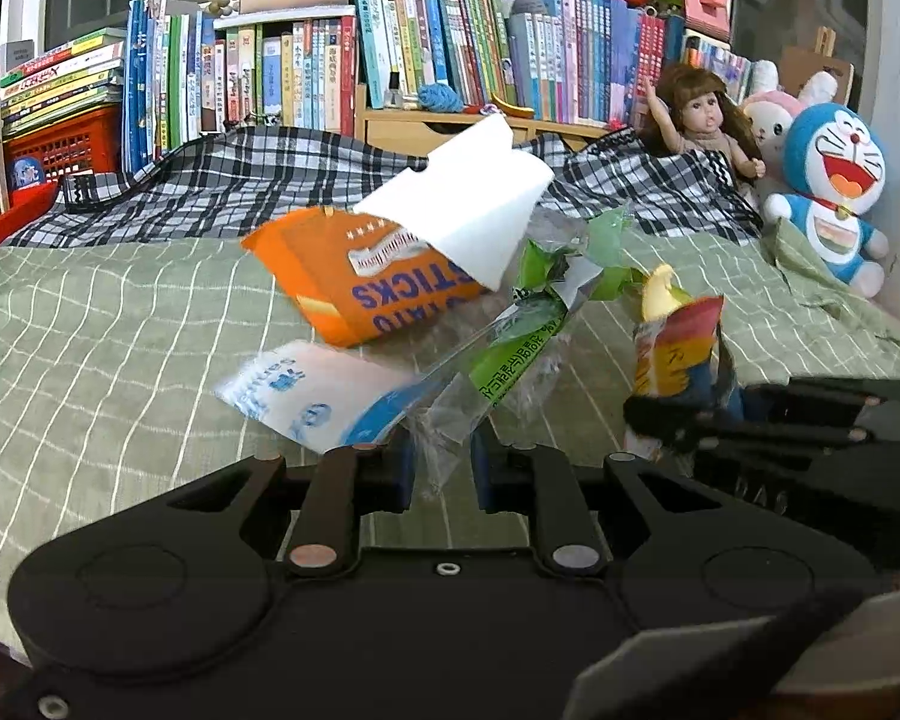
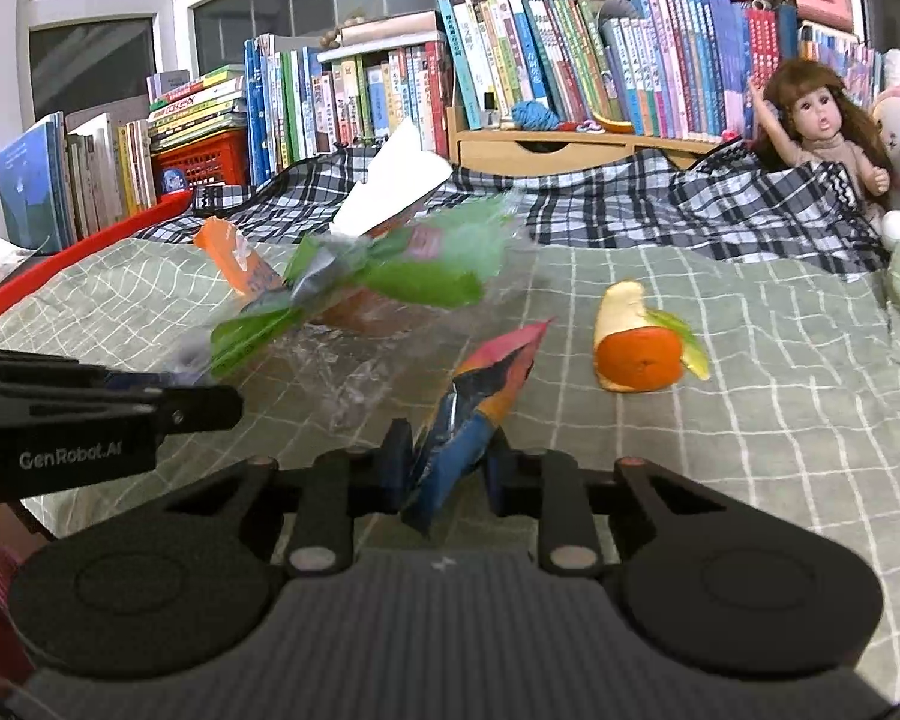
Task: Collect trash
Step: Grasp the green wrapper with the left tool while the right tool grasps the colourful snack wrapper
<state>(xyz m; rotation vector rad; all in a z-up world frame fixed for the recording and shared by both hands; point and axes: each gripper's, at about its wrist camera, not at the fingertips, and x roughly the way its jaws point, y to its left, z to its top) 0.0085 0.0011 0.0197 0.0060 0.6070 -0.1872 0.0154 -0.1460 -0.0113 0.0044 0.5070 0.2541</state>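
Left tongs: we see them pinching a clear green wrapper.
Right tongs: pinching a colourful snack packet.
Bed: we note orange peel.

Orange box: blue lettering seen upside down, "TICKS" legible, line below partly hidden. Left tool's black body: white "GenRobot.AI". Green wrapper label: Korean print, too small to read. Book spines: illegible.
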